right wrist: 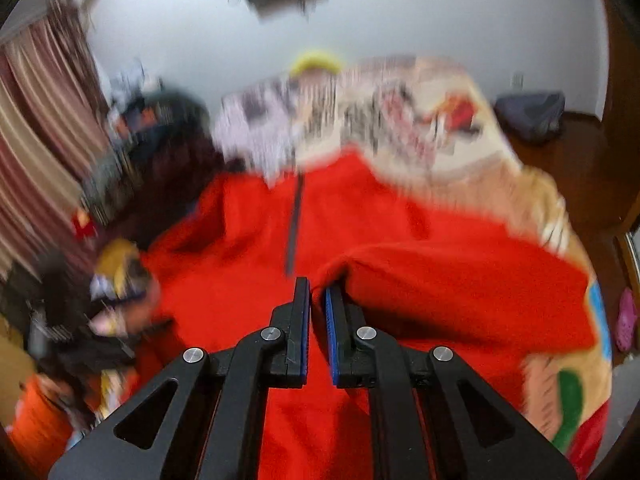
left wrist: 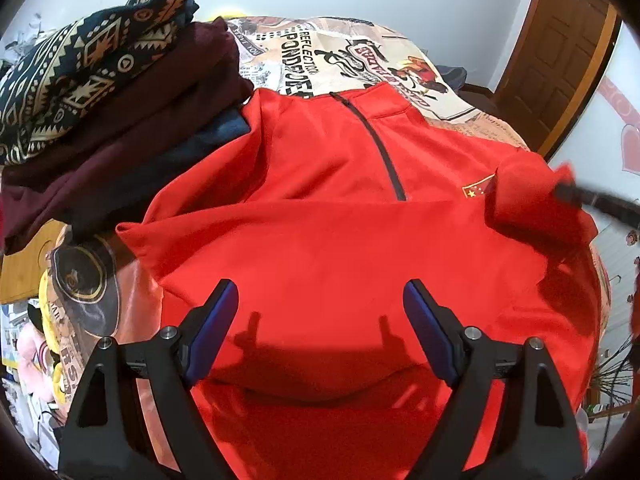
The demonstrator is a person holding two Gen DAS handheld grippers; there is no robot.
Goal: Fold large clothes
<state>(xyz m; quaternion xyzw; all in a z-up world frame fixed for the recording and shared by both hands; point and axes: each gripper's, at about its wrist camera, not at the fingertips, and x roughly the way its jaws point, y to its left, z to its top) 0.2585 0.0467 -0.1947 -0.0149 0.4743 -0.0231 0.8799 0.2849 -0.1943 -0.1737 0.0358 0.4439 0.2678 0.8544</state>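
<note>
The left tongs [left wrist: 320, 300] stand wide apart above the lower front of the red pullover [left wrist: 320, 240], holding nothing. The pullover lies front-up on a bed with a printed bedspread [left wrist: 360, 52], beside a stack of folded clothes [left wrist: 120, 92]. The right tongs [right wrist: 318, 294] are pinched together on a fold of the pullover's red sleeve [right wrist: 440, 280].
</note>
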